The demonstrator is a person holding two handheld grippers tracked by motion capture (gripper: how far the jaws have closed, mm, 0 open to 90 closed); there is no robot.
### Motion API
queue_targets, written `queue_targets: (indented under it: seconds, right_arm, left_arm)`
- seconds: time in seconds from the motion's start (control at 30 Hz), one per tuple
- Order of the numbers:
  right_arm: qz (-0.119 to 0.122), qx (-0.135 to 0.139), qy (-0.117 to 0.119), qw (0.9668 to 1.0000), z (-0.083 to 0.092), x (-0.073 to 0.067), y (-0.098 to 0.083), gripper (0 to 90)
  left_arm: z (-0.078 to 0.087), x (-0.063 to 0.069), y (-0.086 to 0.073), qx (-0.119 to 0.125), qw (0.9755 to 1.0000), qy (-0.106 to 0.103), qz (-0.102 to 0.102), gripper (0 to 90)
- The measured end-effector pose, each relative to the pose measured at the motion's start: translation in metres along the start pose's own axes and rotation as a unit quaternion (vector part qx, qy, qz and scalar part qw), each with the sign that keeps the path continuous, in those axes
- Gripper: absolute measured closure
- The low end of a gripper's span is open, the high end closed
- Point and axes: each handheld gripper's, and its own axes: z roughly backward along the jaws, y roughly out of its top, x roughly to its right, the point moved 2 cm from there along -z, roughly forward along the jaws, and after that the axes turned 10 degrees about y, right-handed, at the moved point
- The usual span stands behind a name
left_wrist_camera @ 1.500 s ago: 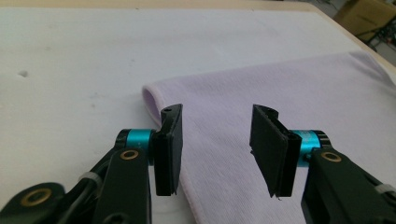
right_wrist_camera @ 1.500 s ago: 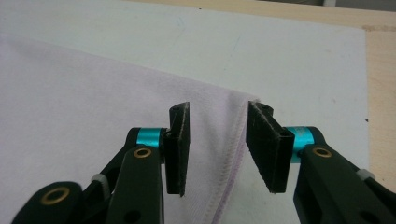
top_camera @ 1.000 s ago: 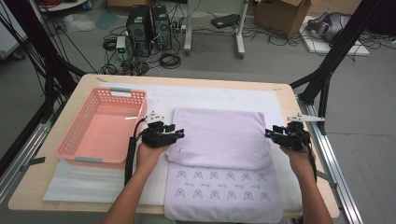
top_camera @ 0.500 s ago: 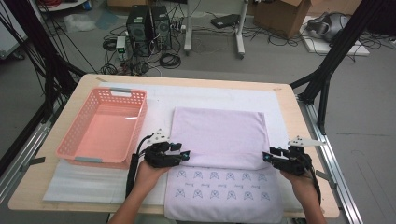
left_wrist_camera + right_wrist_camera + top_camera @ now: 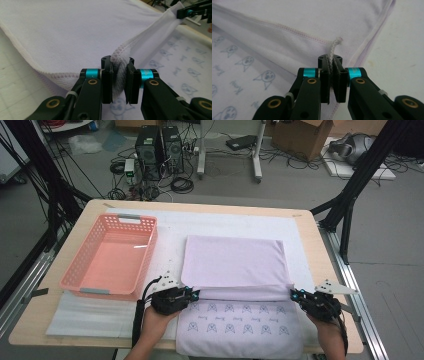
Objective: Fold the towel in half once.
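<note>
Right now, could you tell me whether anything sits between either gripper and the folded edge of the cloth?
Nothing visible does: the left gripper and right gripper are each already clamped on the cloth's folded edge.

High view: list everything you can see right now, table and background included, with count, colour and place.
cloth: one, pale lilac, table centre, folded back so its printed underside shows at the near edge
basket: one, pink plastic, left of the cloth
foam sheet: one, white, under cloth and basket
table: one, light wood
computer towers: two, black, floor behind the table
cardboard box: one, brown, floor far right
cables: many, black, floor behind the table
left gripper: one, black, jaws just closed, shut on the cloth's left fold corner
right gripper: one, black, jaws just closed, shut on the right fold corner
</note>
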Motion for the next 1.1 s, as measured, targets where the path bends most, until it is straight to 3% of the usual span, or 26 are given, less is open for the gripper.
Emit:
queue_targets:
  seconds: [0.17,0.43,1.1]
  right_arm:
    - [-0.004,0.011,0.006,0.9999,0.016,-0.004,-0.007,85.9]
    - [0.0,-0.01,0.018,0.9998,0.022,-0.013,-0.025,85.5]
    - [0.005,-0.017,0.037,0.9992,0.042,-0.04,-0.046,85.5]
  left_arm:
    - [0.007,0.011,-0.003,0.007,0.9998,-0.013,-0.01,78.8]
    - [0.018,0.022,-0.021,-0.008,0.9997,-0.016,-0.018,79.3]
    - [0.047,0.039,-0.038,-0.009,0.9993,-0.035,-0.009,80.4]
